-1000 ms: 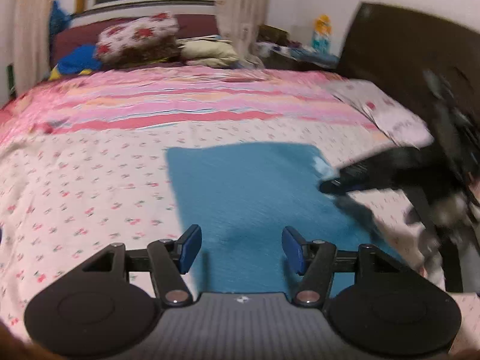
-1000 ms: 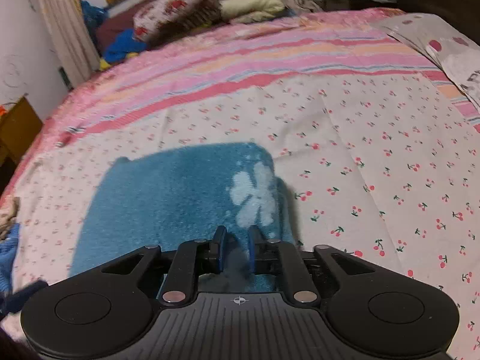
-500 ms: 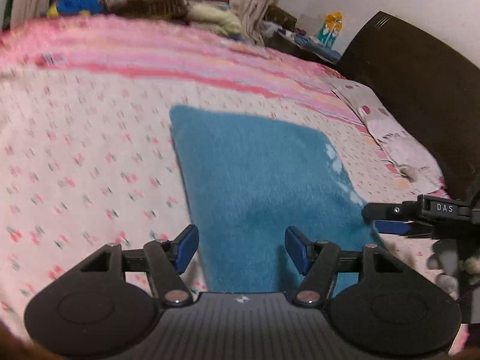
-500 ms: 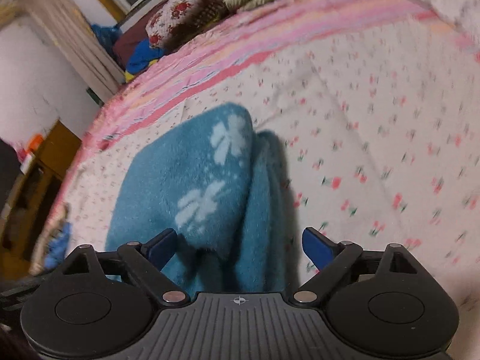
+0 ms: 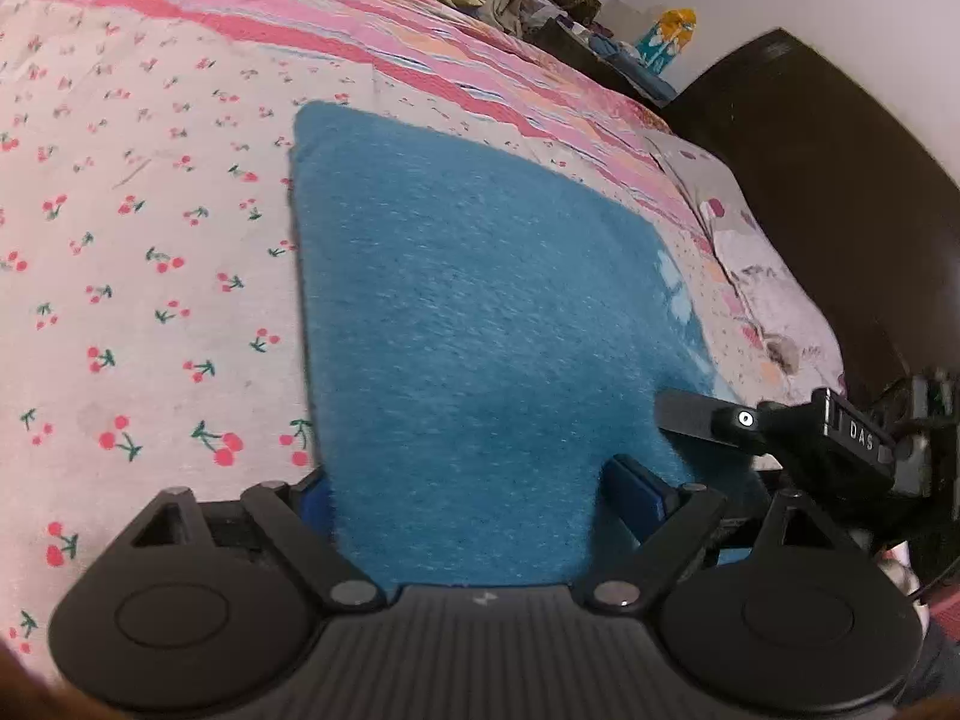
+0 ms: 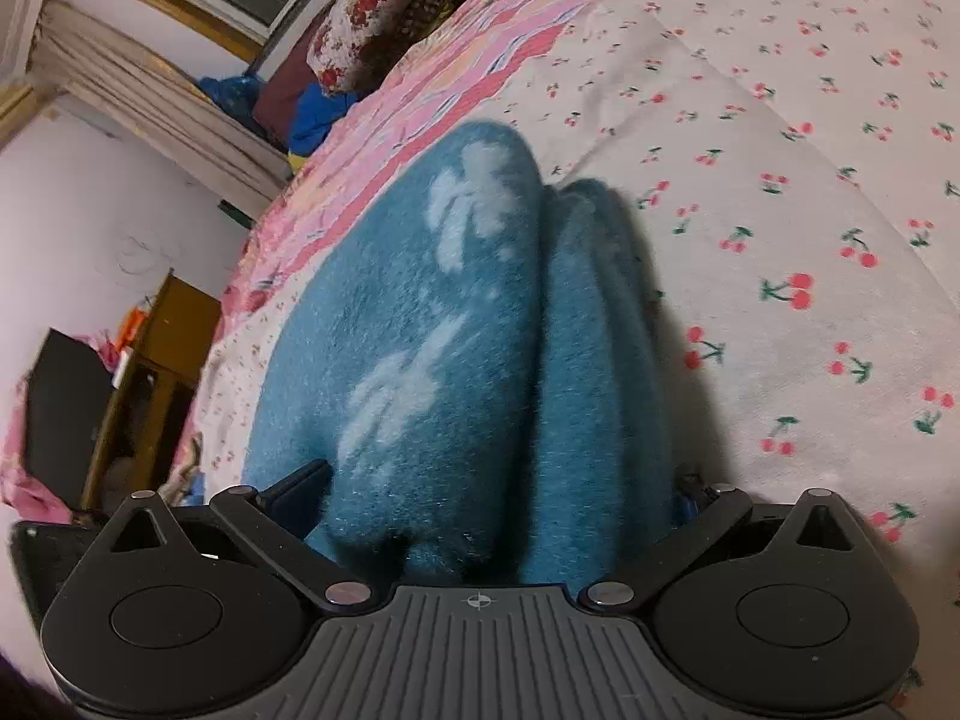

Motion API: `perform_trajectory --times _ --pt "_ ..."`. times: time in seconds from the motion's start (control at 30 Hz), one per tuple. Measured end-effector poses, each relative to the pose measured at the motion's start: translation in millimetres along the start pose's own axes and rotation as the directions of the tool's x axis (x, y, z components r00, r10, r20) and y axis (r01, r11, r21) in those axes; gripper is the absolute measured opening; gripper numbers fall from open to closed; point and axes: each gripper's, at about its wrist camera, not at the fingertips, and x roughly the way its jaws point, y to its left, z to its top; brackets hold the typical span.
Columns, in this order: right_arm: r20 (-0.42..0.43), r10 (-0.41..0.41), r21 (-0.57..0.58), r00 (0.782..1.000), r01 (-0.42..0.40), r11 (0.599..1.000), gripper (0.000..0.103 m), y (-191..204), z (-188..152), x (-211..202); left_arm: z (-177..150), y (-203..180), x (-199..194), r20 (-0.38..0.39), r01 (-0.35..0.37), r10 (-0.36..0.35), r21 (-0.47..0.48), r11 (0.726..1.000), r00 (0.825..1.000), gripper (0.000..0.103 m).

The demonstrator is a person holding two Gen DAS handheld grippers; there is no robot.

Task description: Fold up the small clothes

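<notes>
A fuzzy teal garment [image 5: 480, 312] with pale flower marks lies folded flat on the cherry-print bedsheet [image 5: 132, 252]. My left gripper [image 5: 474, 489] is open, its fingers straddling the garment's near edge. My right gripper [image 6: 498, 492] is open too, its jaws on either side of the garment's folded right end [image 6: 480, 348], where two layers show. The right gripper also shows in the left wrist view [image 5: 780, 438], low at the garment's right edge.
A dark wooden headboard [image 5: 840, 192] rises at the right, with a pale pillow [image 5: 756, 264] before it. Pillows and bedding [image 6: 384, 6] are piled at the far end. A wooden cabinet [image 6: 150, 372] stands beside the bed on the left.
My right gripper opened and let go of the garment's end, then dropped low over it. My left gripper moved down and forward until its open fingers straddle the near edge.
</notes>
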Motion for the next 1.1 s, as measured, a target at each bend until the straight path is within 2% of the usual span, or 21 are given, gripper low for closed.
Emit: perform_trajectory --times 0.13,0.3,0.37,0.5,0.57,0.63,0.73,0.83,0.9,0.97,1.0,1.07,1.1 --pt "-0.029 0.035 -0.009 0.999 -0.036 0.999 0.098 18 -10 -14 -7 -17 -21 0.004 0.005 -0.006 0.072 0.997 1.000 0.090" --pt "-0.061 0.067 -0.048 0.996 -0.070 0.996 0.094 45 -46 -45 -32 -26 -65 0.001 0.036 -0.037 0.113 0.993 0.999 0.089" --pt "-0.072 0.042 -0.031 0.997 -0.044 0.999 0.087 45 -62 -54 -48 -25 -74 -0.014 0.034 -0.033 0.108 0.994 0.999 0.088" --pt "-0.088 -0.061 0.006 0.994 0.062 0.998 0.085 24 -83 -59 -79 -24 -65 -0.065 -0.052 0.062 0.147 0.988 0.996 0.085" --pt "-0.071 -0.072 0.017 0.995 0.074 0.997 0.084 21 -85 -64 -81 -23 -69 -0.057 -0.061 0.070 0.144 0.988 0.996 0.083" --pt "-0.037 -0.115 -0.027 0.993 0.114 0.993 0.084 32 -83 -77 -75 -26 -81 -0.033 -0.080 0.086 0.153 0.985 0.996 0.080" --pt "0.058 -0.175 -0.095 0.983 0.179 0.979 0.084 50 -84 -109 -67 -31 -106 0.037 -0.130 0.126 0.181 0.975 0.991 0.077" --pt "0.192 -0.253 -0.200 0.948 0.290 0.936 0.084 79 -81 -130 -54 -48 -125 0.157 -0.221 0.189 0.225 0.949 0.969 0.077" --pt "0.251 -0.264 -0.263 0.931 0.328 0.907 0.082 96 -78 -129 -44 -59 -127 0.224 -0.282 0.228 0.247 0.927 0.947 0.077" --pt "0.257 -0.252 -0.309 0.933 0.326 0.893 0.076 109 -73 -117 -36 -71 -119 0.273 -0.363 0.289 0.282 0.888 0.918 0.077" --pt "0.248 -0.256 -0.332 0.934 0.330 0.884 0.073 114 -71 -108 -34 -73 -113 0.282 -0.389 0.309 0.295 0.873 0.908 0.077" --pt "0.225 -0.291 -0.367 0.930 0.357 0.859 0.053 118 -65 -85 -29 -76 -96 0.270 -0.411 0.334 0.314 0.856 0.903 0.077" --pt "0.208 -0.313 -0.376 0.927 0.371 0.849 0.047 117 -62 -72 -27 -75 -86 0.255 -0.429 0.359 0.319 0.845 0.898 0.077"
